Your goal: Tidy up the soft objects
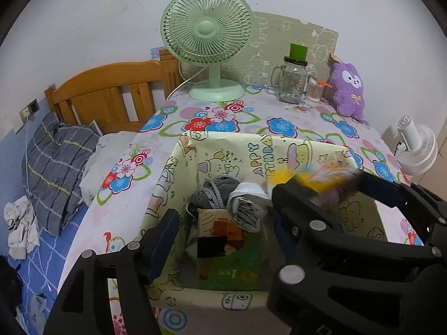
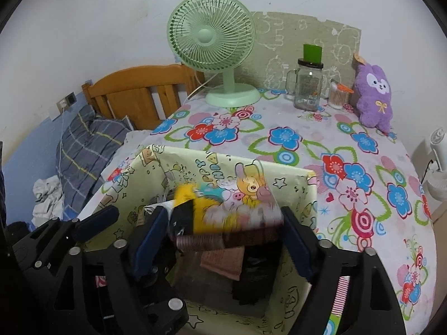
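Observation:
A pale yellow cartoon-print box (image 1: 223, 145) (image 2: 195, 156) stands on the flowered tablecloth. It holds a grey corded cloth (image 1: 215, 195), a grey-white bundle (image 1: 245, 209) and a printed pouch (image 1: 220, 237). My right gripper (image 2: 223, 237) (image 1: 335, 189) is over the box, jaws wide. A blurred soft cushion (image 2: 232, 212) in yellow, pink and brown lies between the pads, and it is not sharp like them. My left gripper (image 1: 223, 229) stands open over the box's left half with nothing between its fingers (image 2: 95, 220). A purple plush (image 1: 347, 89) (image 2: 374, 95) sits at the table's far right.
At the back of the table stand a green desk fan (image 1: 206, 42), a glass jar with a green lid (image 1: 292, 81) and a cup of cotton swabs (image 1: 315, 89). A white fan (image 1: 416, 148) is off the right edge. A bed with a plaid pillow (image 1: 56, 164) lies left.

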A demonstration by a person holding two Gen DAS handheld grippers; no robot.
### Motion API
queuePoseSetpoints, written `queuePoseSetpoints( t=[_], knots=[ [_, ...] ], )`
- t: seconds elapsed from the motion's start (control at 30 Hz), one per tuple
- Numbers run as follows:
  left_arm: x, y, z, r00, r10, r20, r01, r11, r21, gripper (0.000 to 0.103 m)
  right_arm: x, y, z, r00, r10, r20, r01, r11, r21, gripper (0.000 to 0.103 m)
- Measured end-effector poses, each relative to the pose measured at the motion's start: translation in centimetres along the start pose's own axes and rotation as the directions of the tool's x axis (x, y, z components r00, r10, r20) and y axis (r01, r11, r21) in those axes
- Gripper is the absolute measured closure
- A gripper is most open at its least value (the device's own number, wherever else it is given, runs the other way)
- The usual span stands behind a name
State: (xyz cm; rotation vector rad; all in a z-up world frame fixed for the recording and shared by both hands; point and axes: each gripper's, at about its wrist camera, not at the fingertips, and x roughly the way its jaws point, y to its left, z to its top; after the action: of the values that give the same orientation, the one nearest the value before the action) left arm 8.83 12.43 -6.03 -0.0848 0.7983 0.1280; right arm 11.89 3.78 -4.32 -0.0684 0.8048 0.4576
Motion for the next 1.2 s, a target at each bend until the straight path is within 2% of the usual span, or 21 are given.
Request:
queuePoseSetpoints(
  t=[0.13, 0.43, 0.73, 1.2],
  knots=[
    [-0.6, -0.5, 0.1, 1.0, -0.007, 0.013, 0.007, 1.0, 0.009, 0.028, -0.8, -0.3, 0.0, 1.0, -0.015, 0.028, 0.015, 1.0, -0.007, 0.011],
    [-2.8, -2.5, 0.2, 0.998, -0.031, 0.058, 0.029, 0.999, 0.032, 0.02, -3.9, -1.9, -0.2, 0.996, -0.063, 0.067, 0.063, 0.998, 0.003, 0.01],
    [-6.0, -5.1, 0.5, 0.99, -0.038, 0.136, 0.027, 0.997, 0.078, 0.009, -8.1, -5.0, -0.9, 0.987, -0.109, 0.116, 0.1, 0.992, 0.077, 0.011],
    [-11.2, -9.9, 0.3, 0.967, -0.094, 0.238, 0.061, 0.988, 0.144, 0.006, -16.0, -9.3, -2.7, 0.95, -0.211, 0.232, 0.181, 0.973, 0.144, 0.011]
  ],
)
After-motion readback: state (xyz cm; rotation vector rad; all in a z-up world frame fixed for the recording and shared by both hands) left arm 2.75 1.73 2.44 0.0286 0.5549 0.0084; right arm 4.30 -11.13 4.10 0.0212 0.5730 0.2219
